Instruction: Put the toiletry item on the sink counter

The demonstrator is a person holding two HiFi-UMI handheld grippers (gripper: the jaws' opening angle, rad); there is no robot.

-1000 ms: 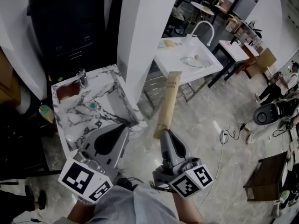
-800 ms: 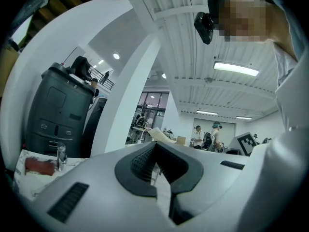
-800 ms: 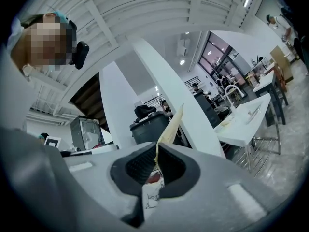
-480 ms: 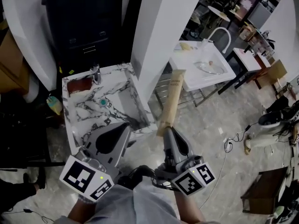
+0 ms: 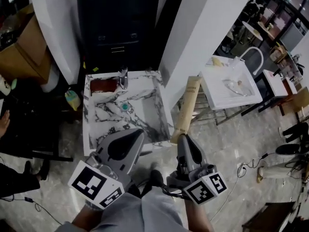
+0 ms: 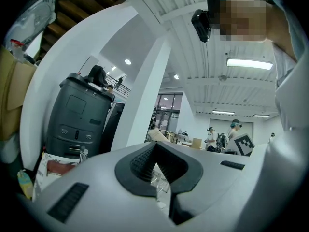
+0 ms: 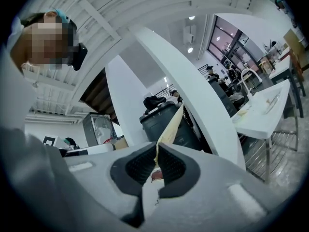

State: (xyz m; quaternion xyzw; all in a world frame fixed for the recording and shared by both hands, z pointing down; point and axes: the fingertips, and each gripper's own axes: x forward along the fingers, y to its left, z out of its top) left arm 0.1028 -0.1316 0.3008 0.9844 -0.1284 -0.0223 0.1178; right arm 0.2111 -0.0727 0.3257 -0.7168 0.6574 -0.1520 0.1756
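A long tan toiletry tube [image 5: 186,110] stands nearly upright, and my right gripper [image 5: 183,140] is shut on its flat lower end. The right gripper view has the tube [image 7: 170,127] rising edge-on from between the pads of the right gripper [image 7: 157,162]. The tube hangs just past the right edge of a marble sink counter [image 5: 160,111] with a chrome faucet [image 5: 123,76] and a teal drain [image 5: 124,107]. My left gripper [image 5: 122,147] is over the counter's near edge. In its own view the left gripper [image 6: 155,164] is shut with nothing in it.
A dark red item [image 5: 102,85] lies at the counter's back left beside the faucet. A black machine [image 5: 124,23] stands behind it, and a white pillar [image 5: 203,33] to its right. Beyond the pillar is a white sink table [image 5: 231,85]. A cardboard box [image 5: 19,52] sits at left.
The marble counter has shifted right and nearer in the head view. Both grippers now sit at its near edge, the tube beside its right side. The grip is unchanged.
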